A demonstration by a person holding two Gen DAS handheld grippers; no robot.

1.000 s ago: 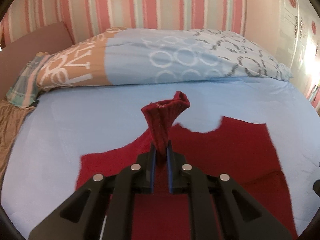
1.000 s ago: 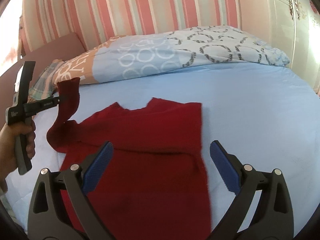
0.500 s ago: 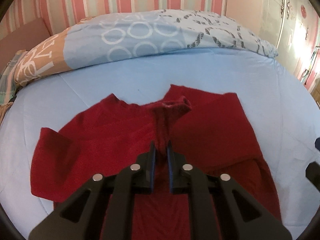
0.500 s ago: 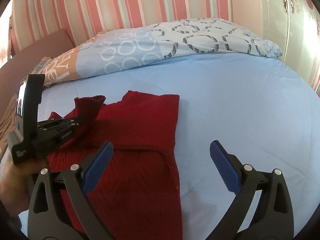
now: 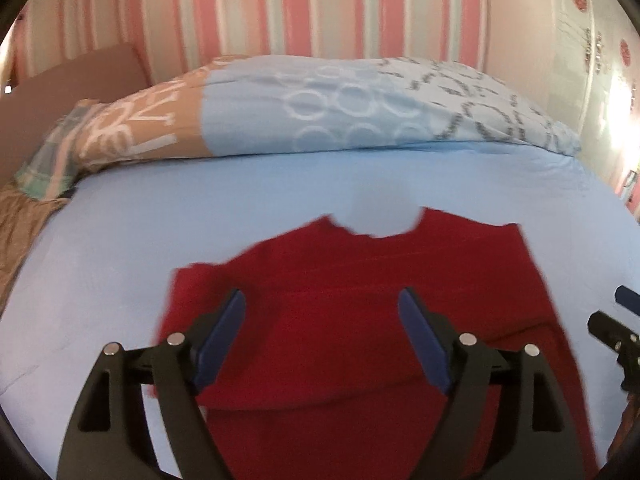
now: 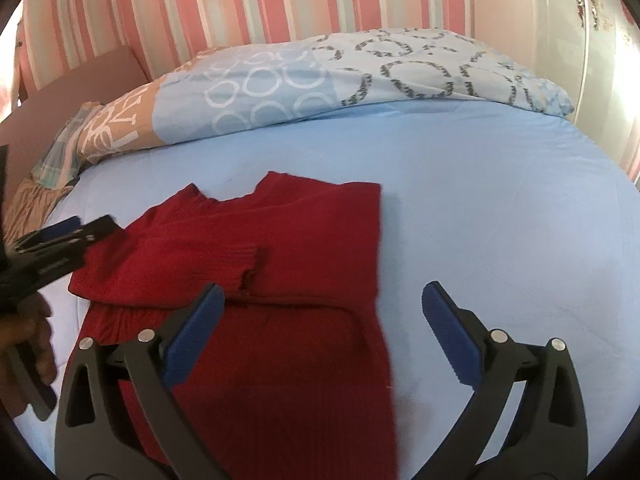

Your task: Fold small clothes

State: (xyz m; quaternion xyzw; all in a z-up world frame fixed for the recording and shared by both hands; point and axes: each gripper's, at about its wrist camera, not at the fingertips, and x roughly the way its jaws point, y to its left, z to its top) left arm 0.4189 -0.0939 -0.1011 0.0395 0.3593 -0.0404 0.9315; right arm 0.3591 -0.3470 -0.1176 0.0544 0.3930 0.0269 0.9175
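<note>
A dark red knit sweater (image 5: pixel 360 304) lies flat on the light blue bed sheet (image 5: pixel 200 216), neck away from me. Its left sleeve is folded across the chest, with the ribbed cuff (image 6: pixel 246 260) near the middle. My left gripper (image 5: pixel 322 320) is open and empty, hovering over the sweater's chest; it also shows at the left edge of the right wrist view (image 6: pixel 76 232). My right gripper (image 6: pixel 322 312) is open and empty above the sweater's right edge and lower body (image 6: pixel 280 360). One right fingertip (image 5: pixel 626 298) shows in the left wrist view.
A folded patterned duvet (image 6: pixel 320 76) lies across the head of the bed. A plaid cloth (image 5: pixel 48 160) and brown fabric (image 5: pixel 20 216) lie at the far left. Striped wall (image 5: pixel 320 8) behind; white wardrobe (image 6: pixel 600 40) on the right.
My left gripper carried the raised sleeve over the chest, laid it down and opened, letting it go. It has drawn back. The right gripper stayed open.
</note>
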